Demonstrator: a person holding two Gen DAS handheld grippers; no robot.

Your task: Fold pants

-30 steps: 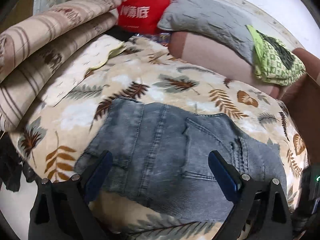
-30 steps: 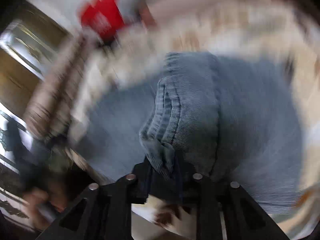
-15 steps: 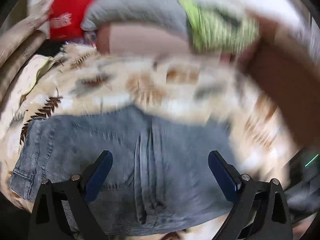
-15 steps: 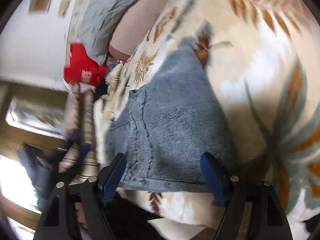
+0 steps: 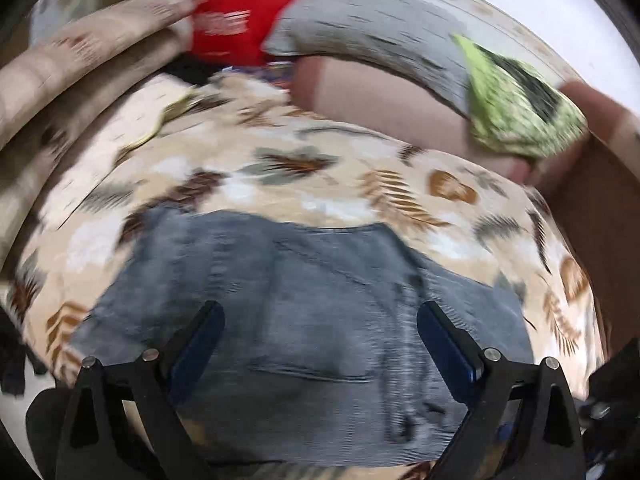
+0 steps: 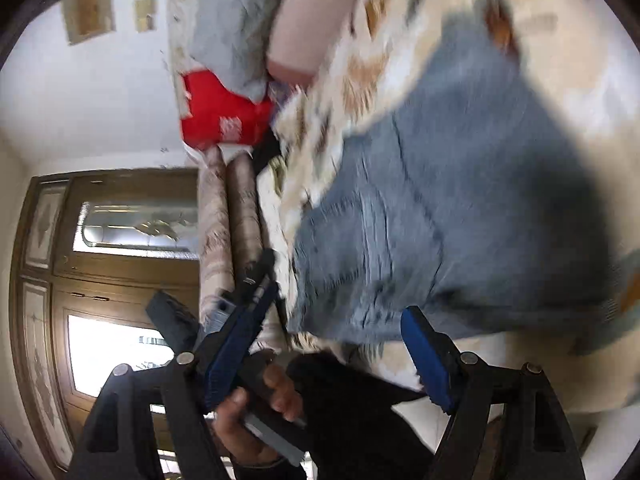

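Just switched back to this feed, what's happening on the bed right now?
A person with a gripper in each hand is folding blue-grey corduroy pants, which lie in a folded stack on the leaf-print blanket. The right gripper has just opened its jaws and holds nothing. The left gripper is open above the pants, gripping nothing. Both views are blurred.

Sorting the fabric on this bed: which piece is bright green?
The crumpled green patterned cloth, resting on the pinkish bolster at the far right; the pants are grey-blue denim, the bag red.
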